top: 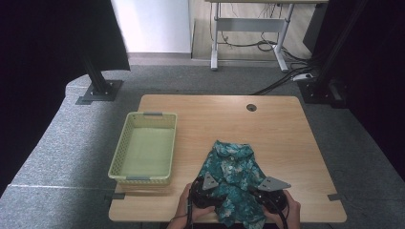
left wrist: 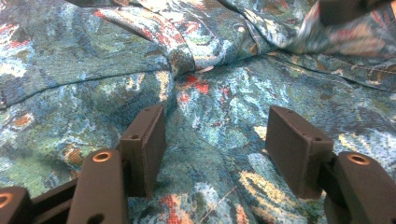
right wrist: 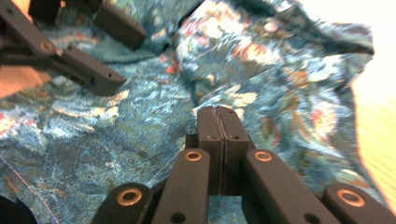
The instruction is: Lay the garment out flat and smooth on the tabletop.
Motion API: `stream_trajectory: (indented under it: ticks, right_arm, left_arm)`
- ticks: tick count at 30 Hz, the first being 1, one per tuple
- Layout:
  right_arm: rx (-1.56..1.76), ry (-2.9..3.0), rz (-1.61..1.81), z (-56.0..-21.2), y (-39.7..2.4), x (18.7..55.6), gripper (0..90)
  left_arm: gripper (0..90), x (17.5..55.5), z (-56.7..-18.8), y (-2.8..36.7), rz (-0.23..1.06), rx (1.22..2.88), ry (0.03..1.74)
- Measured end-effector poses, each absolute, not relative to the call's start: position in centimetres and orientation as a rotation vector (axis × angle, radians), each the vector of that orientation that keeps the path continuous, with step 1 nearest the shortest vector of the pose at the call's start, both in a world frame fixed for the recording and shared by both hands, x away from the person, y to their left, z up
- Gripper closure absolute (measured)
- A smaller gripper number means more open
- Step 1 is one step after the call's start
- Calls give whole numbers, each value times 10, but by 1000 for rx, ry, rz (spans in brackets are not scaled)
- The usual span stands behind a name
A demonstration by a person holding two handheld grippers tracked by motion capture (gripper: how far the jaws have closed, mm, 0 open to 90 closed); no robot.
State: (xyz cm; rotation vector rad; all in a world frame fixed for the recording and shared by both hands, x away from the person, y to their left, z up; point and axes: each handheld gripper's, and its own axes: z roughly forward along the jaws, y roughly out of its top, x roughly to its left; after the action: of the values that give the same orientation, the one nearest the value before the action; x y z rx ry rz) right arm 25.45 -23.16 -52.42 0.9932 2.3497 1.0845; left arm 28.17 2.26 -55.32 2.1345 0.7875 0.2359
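The shirt (top: 232, 179) lies at the table's (top: 282, 129) near edge, beside the basket (top: 144, 148). Left gripper (left wrist: 215, 140): jaws apart over the cloth. Right gripper (right wrist: 218, 122): jaws pressed together; whether cloth is pinched cannot be told.

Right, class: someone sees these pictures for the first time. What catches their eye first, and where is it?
First, the teal patterned shirt, crumpled at the near edge of the wooden table, between both hands. The left gripper rests on it with jaws apart, while the right gripper has its jaws together on the cloth. The yellow-green basket sits empty to the shirt's left.
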Motion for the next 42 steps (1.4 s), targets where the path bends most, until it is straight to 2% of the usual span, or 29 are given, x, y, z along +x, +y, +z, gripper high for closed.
stream_trajectory:
  ticks: [23,42]
  right_arm:
    - [1159,2059,1178,-503,-303,260,888]
    - [1280,1977,1153,-511,-337,272,888]
  left_arm:
    - [371,284,-553,24,217,2133,779]
    - [370,285,-553,24,218,2135,775]
